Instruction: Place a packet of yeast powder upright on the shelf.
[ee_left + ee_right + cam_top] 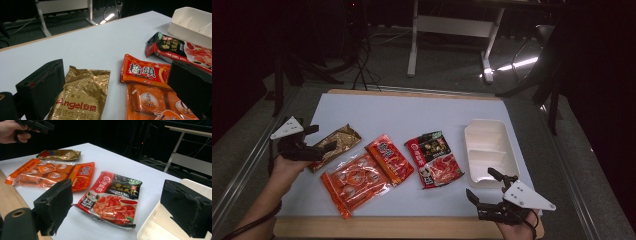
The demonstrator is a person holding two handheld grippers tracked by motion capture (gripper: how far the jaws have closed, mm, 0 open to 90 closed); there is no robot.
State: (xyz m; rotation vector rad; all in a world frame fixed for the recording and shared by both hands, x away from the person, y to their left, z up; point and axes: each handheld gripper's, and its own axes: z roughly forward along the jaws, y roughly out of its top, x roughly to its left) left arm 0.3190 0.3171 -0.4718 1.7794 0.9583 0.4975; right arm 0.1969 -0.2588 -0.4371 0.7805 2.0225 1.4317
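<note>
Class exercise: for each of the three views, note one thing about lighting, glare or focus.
High view: table lit, surroundings dark, a bright glare streak on the floor behind. Left gripper view: gold packet sharp and shiny, its near jaws soft. Right gripper view: red-and-black packet crisp with slight sheen, background nearly black.
</note>
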